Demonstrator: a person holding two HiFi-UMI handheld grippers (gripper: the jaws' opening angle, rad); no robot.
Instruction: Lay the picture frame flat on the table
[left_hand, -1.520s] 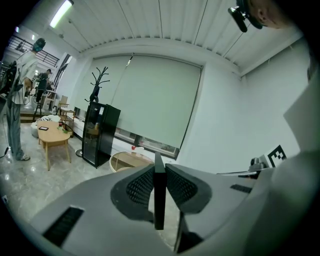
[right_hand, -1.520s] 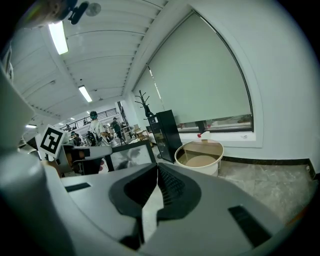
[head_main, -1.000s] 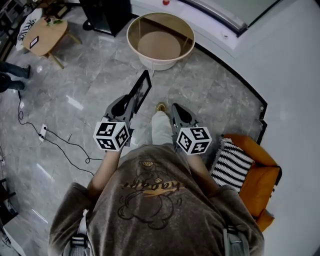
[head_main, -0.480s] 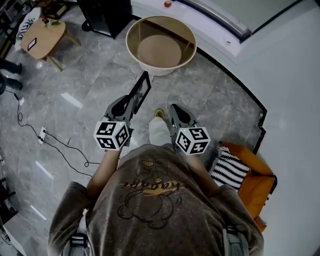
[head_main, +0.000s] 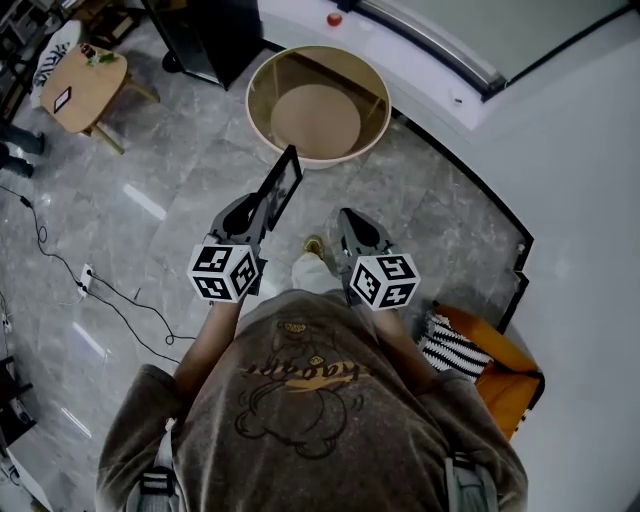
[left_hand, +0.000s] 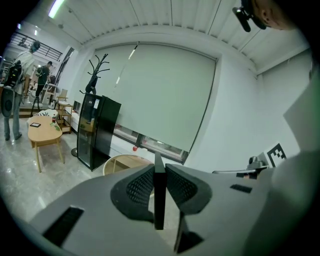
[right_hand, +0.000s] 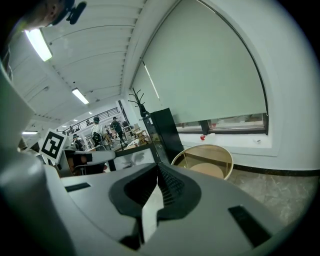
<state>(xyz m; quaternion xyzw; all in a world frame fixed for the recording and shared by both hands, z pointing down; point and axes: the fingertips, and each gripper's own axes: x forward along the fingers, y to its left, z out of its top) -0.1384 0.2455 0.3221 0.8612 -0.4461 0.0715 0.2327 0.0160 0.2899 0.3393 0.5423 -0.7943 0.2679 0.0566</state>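
A black picture frame (head_main: 281, 183) stands on edge in my left gripper (head_main: 258, 206), sticking out ahead over the grey floor. In the left gripper view the frame (left_hand: 159, 195) shows edge-on, and the left gripper (left_hand: 159, 172) is shut on it with both pads pressed to its sides. My right gripper (head_main: 347, 218) is beside it, shut, with nothing in it; its tips meet in the right gripper view (right_hand: 158, 170). There the frame (right_hand: 125, 157) shows to the left. A round table (head_main: 250, 100) with a beige rim lies straight ahead, also in both gripper views (left_hand: 125, 161) (right_hand: 205, 146).
A black cabinet (head_main: 205, 30) stands behind the round table, with a small wooden table (head_main: 85, 75) at the far left. An orange chair (head_main: 505, 385) with a striped cushion (head_main: 455, 340) is at my right. Cables (head_main: 110, 290) trail over the floor at my left. People (left_hand: 10, 95) stand far off.
The person has walked forward with both grippers toward the round table, which now lies nearer. The frame stays in the left gripper. The orange chair has slid back.
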